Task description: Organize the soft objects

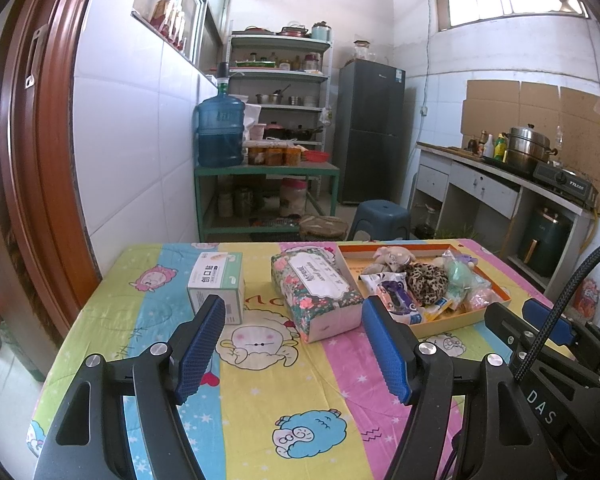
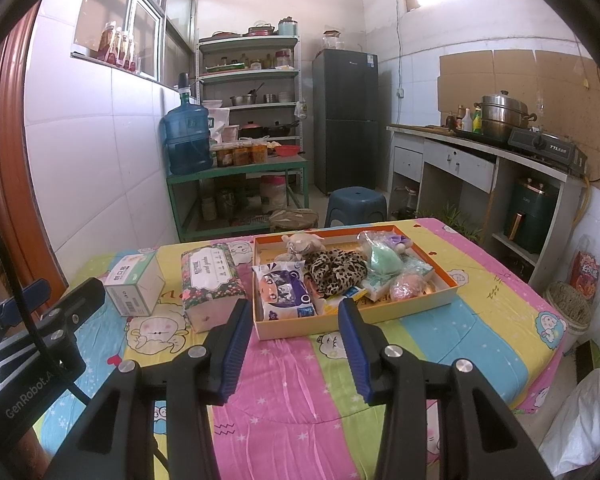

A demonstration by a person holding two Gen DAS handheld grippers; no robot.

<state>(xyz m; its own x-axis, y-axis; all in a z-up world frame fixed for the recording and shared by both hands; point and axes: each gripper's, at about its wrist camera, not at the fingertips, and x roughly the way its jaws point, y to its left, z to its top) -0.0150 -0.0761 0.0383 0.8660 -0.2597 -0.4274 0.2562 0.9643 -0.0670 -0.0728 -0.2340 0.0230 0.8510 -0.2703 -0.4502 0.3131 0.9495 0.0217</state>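
Observation:
A shallow orange-rimmed box (image 1: 460,326) (image 2: 420,303) lies on the cartoon-print tablecloth. It holds a beige plush toy (image 2: 302,244), a leopard scrunchie (image 1: 426,280) (image 2: 334,270), a purple-printed tissue pack (image 2: 284,290), a bagged green soft thing (image 2: 382,258) and a pink one (image 2: 406,286). Left of the box lie a floral tissue pack (image 1: 320,288) (image 2: 210,280) and a white-green carton (image 1: 216,284) (image 2: 134,284). My left gripper (image 1: 294,312) hovers open before the floral pack. My right gripper (image 2: 294,308) hovers before the box's near edge, jaws apart, holding nothing.
Beyond the table's far edge stand a blue stool (image 2: 356,204), a green rack with a water bottle (image 1: 220,132) and a dark fridge (image 2: 346,120). A counter with a stove and steel pot (image 2: 502,114) runs along the right wall. A basket (image 2: 568,306) sits on the floor at right.

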